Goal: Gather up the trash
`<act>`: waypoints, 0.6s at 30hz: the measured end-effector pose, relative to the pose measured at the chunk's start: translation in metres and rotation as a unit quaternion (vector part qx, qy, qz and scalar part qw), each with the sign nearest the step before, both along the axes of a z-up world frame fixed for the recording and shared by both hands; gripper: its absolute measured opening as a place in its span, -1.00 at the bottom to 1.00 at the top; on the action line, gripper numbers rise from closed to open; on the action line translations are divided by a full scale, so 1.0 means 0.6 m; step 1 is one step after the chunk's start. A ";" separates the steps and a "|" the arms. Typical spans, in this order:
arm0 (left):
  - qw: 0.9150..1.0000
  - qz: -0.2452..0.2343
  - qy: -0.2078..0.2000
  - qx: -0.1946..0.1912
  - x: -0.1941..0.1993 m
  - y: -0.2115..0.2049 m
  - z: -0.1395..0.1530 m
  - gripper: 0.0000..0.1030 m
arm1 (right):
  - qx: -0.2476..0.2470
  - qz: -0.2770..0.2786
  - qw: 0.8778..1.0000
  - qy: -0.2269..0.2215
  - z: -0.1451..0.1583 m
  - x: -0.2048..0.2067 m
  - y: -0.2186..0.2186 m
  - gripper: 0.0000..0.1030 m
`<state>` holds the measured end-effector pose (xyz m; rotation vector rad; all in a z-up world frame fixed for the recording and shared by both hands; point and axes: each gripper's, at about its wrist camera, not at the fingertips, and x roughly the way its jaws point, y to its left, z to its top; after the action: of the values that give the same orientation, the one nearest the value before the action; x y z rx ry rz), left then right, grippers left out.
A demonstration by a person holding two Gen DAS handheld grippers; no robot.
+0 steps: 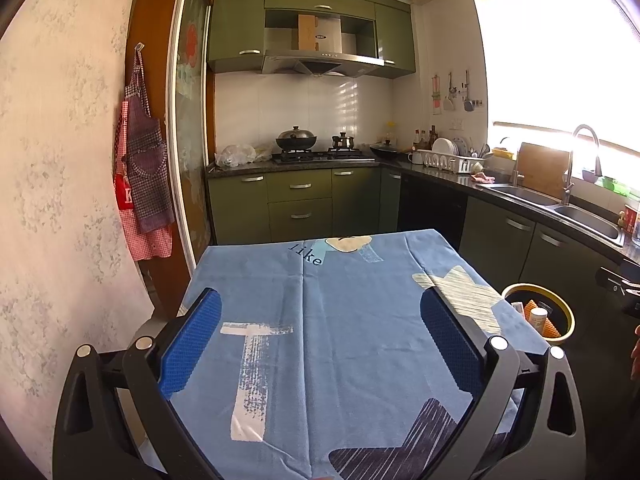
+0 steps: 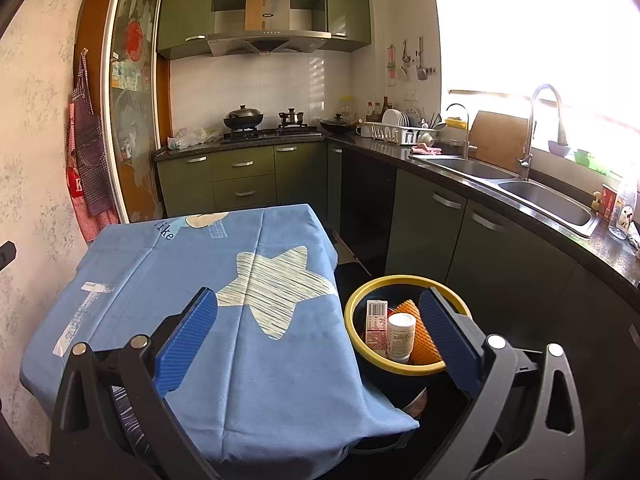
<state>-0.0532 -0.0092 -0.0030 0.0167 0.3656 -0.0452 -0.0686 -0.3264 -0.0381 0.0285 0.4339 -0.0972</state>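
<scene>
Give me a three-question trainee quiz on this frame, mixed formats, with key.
1. True or false: the left gripper is shut on a piece of trash.
2. Multiple choice: where does the white bottle sit? A) on the blue tablecloth B) inside the yellow-rimmed bin C) in the sink
3. Fill in: the orange ridged item in the bin is next to the white bottle and a ____ carton.

Key
1. False: both it and the right gripper are open and hold nothing.
2. B: the yellow-rimmed bin stands on the floor beside the table; the blue tablecloth carries no trash.
3. Red-and-white: the carton stands upright.
</scene>
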 end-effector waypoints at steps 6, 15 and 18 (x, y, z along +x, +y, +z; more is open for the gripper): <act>1.000 -0.001 0.000 0.001 -0.002 0.000 0.000 0.91 | 0.001 0.000 1.000 0.000 0.000 0.000 0.000 0.87; 1.000 -0.001 0.000 0.002 -0.004 -0.001 -0.001 0.91 | 0.002 0.001 1.000 0.001 0.000 0.001 0.001 0.87; 1.000 -0.002 -0.001 0.003 -0.004 0.000 0.001 0.91 | 0.003 0.001 1.000 0.001 -0.002 0.001 0.001 0.87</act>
<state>-0.0555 -0.0091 -0.0025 0.0229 0.3646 -0.0475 -0.0680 -0.3260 -0.0391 0.0333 0.4364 -0.0935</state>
